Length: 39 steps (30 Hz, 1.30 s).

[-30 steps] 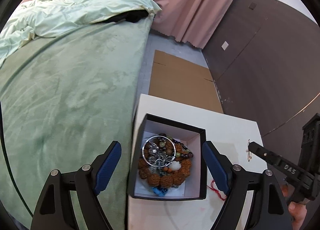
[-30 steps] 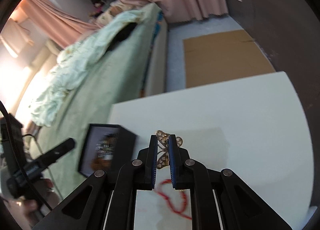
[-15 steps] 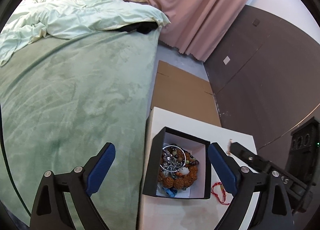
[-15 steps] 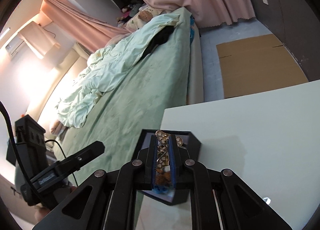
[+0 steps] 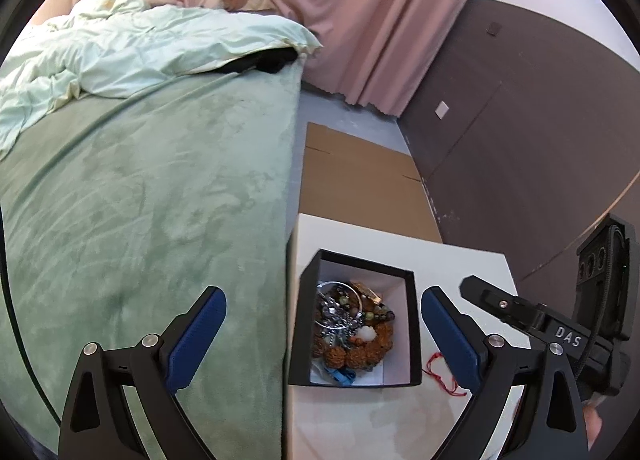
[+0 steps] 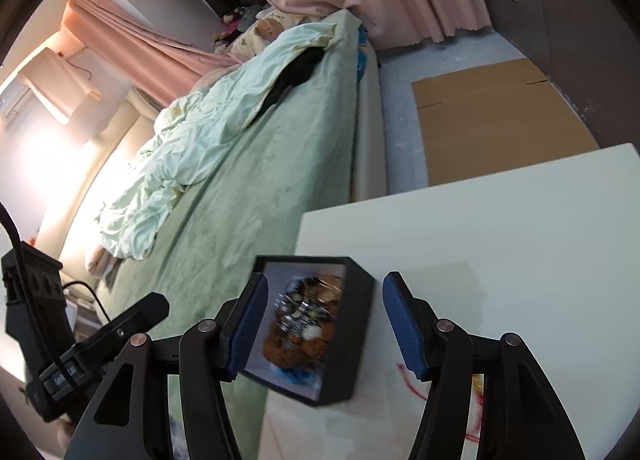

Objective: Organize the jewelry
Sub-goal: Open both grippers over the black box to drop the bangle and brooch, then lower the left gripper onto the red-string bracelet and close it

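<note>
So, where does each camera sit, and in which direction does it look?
Left wrist: on the left gripper, looking down over the black box at the table's edge; open fingers and the right gripper's body show.
Right wrist: on the right gripper, above the same box, fingers open.
Both share the box, red string, bed, cardboard.

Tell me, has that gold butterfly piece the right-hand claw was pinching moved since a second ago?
Yes. The right gripper has opened and is empty. A gold piece now lies in the black box on the white table, rather than above bare tabletop beside it.
</note>
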Tool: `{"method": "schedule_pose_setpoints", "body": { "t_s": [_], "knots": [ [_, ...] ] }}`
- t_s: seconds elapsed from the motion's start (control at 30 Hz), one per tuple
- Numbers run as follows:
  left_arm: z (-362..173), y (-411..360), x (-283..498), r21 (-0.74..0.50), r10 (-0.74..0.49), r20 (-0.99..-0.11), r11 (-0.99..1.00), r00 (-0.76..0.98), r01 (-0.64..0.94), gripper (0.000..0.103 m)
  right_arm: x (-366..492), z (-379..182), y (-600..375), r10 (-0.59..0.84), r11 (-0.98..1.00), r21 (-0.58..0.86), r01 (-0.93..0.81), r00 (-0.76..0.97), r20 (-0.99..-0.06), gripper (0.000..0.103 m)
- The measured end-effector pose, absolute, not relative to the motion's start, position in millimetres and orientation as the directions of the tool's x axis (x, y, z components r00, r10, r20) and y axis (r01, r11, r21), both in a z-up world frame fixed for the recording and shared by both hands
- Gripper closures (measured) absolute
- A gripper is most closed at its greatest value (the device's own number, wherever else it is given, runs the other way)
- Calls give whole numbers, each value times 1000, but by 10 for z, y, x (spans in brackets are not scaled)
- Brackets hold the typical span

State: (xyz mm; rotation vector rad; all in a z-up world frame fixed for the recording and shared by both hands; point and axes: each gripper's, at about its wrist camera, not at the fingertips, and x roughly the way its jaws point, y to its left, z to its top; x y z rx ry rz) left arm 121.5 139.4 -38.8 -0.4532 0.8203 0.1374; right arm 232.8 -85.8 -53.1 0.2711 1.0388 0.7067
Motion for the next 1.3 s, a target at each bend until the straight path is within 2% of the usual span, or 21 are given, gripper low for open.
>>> {"method": "schedule_pose_setpoints", "body": {
  "t_s": [0.1,0.23,0.63,1.0,1.1,1.23,1.3],
  "knots": [
    [-393,1311,1226,-327,-62,-735,905,675,-273,5,2316,-504,-1050,629,769,508,-387,322,-708,42],
    [-402,1146,1254,-300,-72,-747,923,661,-239,5,2309,-469,-1299,587,803,476,-358,341,-734,32],
    [-515,567,1337,-247,-115,-793,958,598,-143,5,2277,-609,-1884,477,872,399,-285,304,-825,31],
    [-796,197,1296,-270,-83,-851,916,519,-296,5,2277,-699,-2181,434,892,361,-273,284,-855,31],
    [-847,110,1260,-292,-83,-851,896,518,-336,13,2287,-703,-2277,431,895,364,-260,287,-855,31],
    [-962,-59,1272,-299,-97,-863,889,495,-346,33,2297,-701,-2384,431,897,368,-246,293,-853,31],
    [-1037,-108,1284,-305,-105,-869,883,484,-357,38,2300,-703,-2428,431,897,369,-243,294,-853,32]
  ]
}}
